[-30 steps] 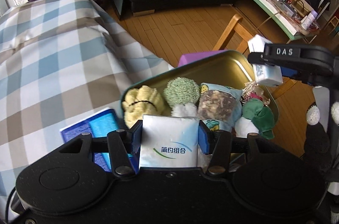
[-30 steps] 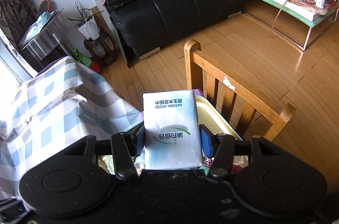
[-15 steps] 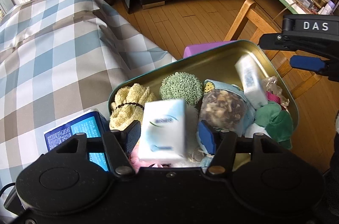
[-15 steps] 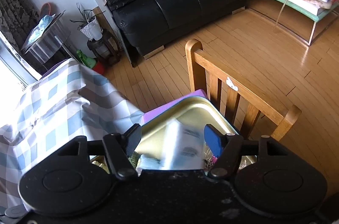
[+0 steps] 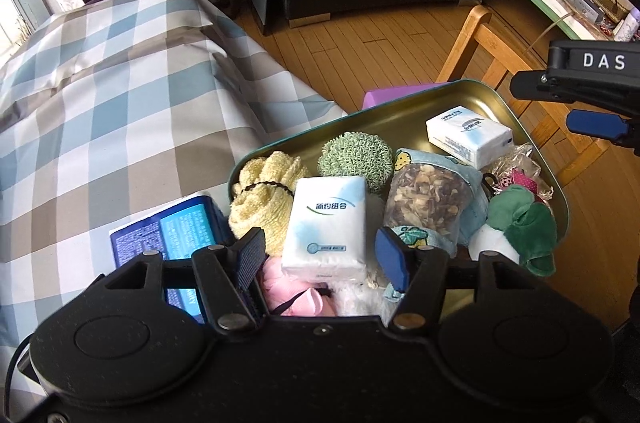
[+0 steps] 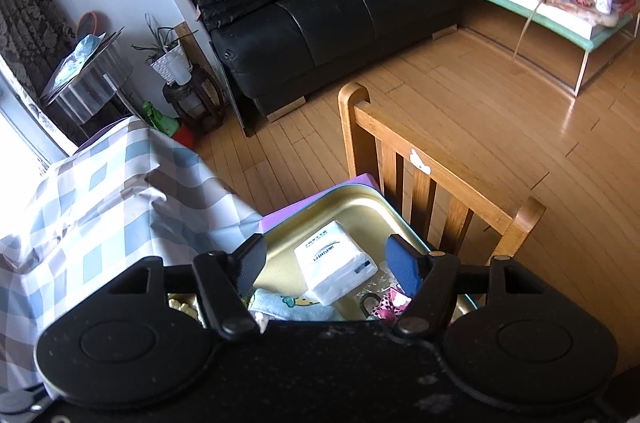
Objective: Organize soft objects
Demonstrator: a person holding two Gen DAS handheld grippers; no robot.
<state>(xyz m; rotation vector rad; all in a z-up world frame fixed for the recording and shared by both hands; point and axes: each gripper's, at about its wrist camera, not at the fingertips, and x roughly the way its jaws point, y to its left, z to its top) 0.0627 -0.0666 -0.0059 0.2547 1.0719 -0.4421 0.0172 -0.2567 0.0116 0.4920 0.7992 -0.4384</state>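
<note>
Now both tissue packs (image 5: 326, 223) (image 5: 469, 136) lie in the gold tin tray (image 5: 400, 115), released; left gripper (image 5: 322, 251) and right gripper (image 6: 326, 263) gape empty, crowded by yellow cloth (image 5: 264, 199), green scrubber (image 5: 354, 157) and snack bag (image 5: 426, 197).

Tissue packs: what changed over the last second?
Both grippers let go. The left gripper opened and its tissue pack now lies on the soft things in the tin tray. The right gripper opened and its pack dropped onto the tray's bare far end. The sponges, toys and blue box stayed put.
</note>
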